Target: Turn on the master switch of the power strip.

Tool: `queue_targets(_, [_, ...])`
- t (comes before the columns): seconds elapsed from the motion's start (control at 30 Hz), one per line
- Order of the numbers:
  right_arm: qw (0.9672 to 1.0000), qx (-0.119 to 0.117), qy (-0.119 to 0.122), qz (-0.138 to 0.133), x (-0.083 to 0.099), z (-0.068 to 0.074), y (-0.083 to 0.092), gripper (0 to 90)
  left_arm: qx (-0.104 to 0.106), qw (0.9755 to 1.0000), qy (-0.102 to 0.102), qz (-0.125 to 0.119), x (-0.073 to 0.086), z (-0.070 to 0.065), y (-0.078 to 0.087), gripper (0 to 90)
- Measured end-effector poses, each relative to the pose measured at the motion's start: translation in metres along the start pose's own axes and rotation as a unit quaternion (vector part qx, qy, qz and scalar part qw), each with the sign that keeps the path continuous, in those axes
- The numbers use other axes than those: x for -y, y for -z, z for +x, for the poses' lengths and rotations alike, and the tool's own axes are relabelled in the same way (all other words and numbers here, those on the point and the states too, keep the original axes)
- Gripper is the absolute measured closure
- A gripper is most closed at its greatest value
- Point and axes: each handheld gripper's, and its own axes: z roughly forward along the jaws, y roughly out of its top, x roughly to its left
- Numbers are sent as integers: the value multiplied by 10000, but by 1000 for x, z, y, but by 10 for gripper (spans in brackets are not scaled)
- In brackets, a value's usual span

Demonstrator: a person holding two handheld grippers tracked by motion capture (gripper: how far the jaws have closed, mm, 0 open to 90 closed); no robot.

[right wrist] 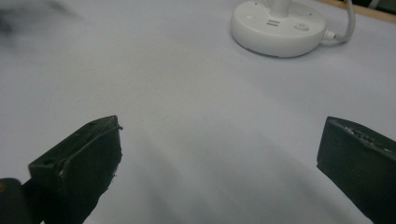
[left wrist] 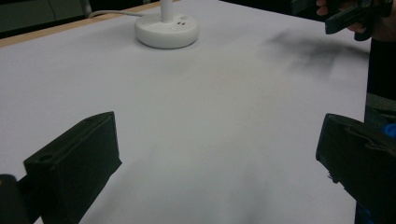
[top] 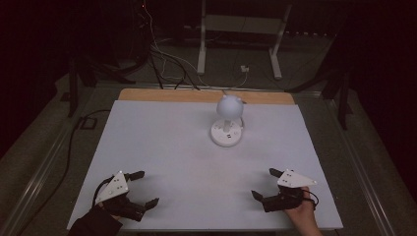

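High view shows both hand-held grippers, left hand-held gripper [top: 140, 188] and right hand-held gripper [top: 265, 183], spread wide and holding nothing on the pale surface [top: 162, 142], small white round-based desk lamp [top: 227, 123] untouched, so work looks unstarted.

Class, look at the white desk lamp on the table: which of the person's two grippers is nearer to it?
Right. The right gripper sits just right of and nearer the person than the lamp; the left gripper lies farther off, well to the lamp's left.
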Motion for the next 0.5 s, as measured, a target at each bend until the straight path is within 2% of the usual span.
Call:
queue_targets(0.17, [9996,234,49,-116,1,-2,1,0,1,10000,8,-20,1,1,0,1])
queue_targets(0.27, [9993,345,133,54,1,-1,0,0,35,9999,13,-97,1,1,0,1])
queue_targets(0.5, [9991,386,135,134,0,3,-2,0,17,9999,-23,-103,1,1,0,1])
